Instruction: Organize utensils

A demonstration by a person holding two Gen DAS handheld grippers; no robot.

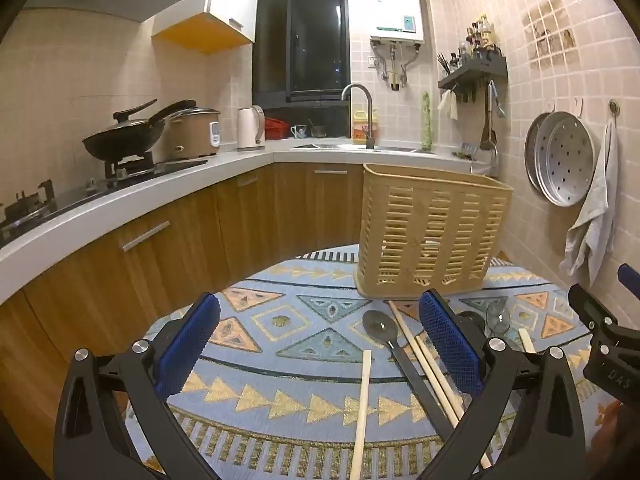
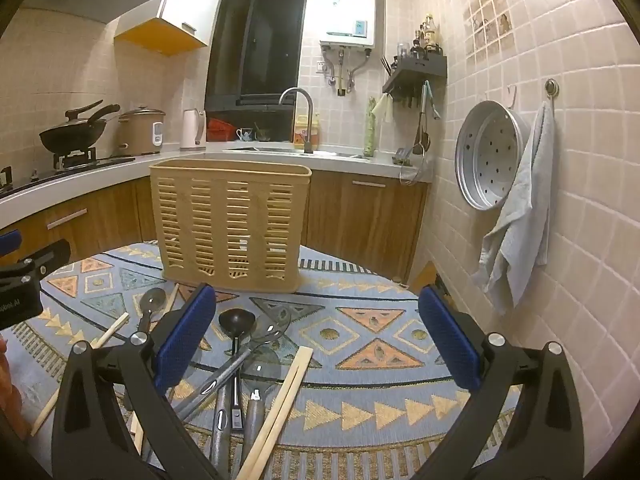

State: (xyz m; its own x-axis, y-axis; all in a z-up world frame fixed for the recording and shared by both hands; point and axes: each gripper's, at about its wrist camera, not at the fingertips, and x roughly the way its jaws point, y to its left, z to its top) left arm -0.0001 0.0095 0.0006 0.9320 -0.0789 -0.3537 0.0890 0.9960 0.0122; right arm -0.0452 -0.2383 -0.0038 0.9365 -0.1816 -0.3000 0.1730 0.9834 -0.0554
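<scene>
A tan slatted utensil holder [image 1: 430, 236] stands upright on a round patterned table; it also shows in the right wrist view [image 2: 230, 224]. Loose utensils lie in front of it. In the left wrist view: a single wooden chopstick [image 1: 363, 408], a dark spoon [image 1: 380, 328], and a chopstick pair [image 1: 424, 360]. My left gripper [image 1: 320, 344] is open and empty above them. In the right wrist view: a black ladle [image 2: 237, 320], a clear slotted spoon [image 2: 276, 326], a chopstick pair [image 2: 280, 404], a grey spoon [image 2: 152, 300]. My right gripper [image 2: 316, 336] is open and empty.
The table carries a blue patterned cloth [image 2: 360, 360]. Behind it runs a kitchen counter [image 1: 120, 208] with a wok, rice cooker, kettle and sink. A steamer tray [image 2: 486, 156] and a towel [image 2: 516, 216] hang on the tiled right wall.
</scene>
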